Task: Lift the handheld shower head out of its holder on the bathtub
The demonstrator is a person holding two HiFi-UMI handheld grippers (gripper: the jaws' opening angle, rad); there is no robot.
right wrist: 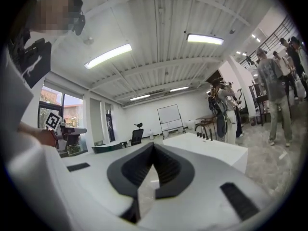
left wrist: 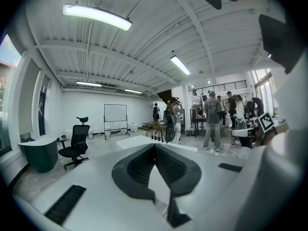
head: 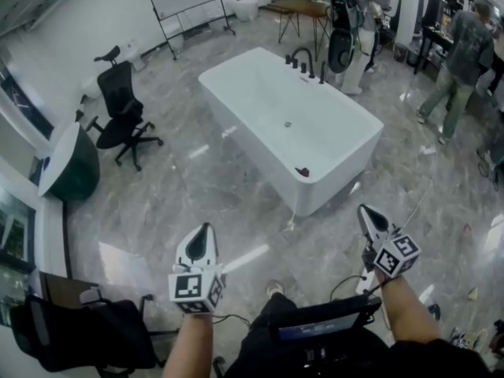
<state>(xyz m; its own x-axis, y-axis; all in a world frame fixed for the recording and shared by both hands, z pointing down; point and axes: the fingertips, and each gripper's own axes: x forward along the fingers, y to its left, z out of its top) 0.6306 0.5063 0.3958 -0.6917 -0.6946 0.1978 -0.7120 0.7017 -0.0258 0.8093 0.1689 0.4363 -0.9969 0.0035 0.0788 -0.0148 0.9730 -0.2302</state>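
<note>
Ahead of the left gripper [head: 205, 231] and off to its left, a black office chair [head: 122, 115] stands on the grey marble floor [head: 181, 187]. Nearer on that same side sits a dark green tub with a white top [head: 69, 164]. Far ahead, a wheeled whiteboard [head: 187, 0] stands by the wall. Well beyond the right gripper [head: 367, 211] are a wooden table [head: 303, 8] and a person in white trousers [head: 358, 30]. Further to its right stands a person in green [head: 461, 61]. Fluorescent tubes [left wrist: 96, 17] run overhead.
</note>
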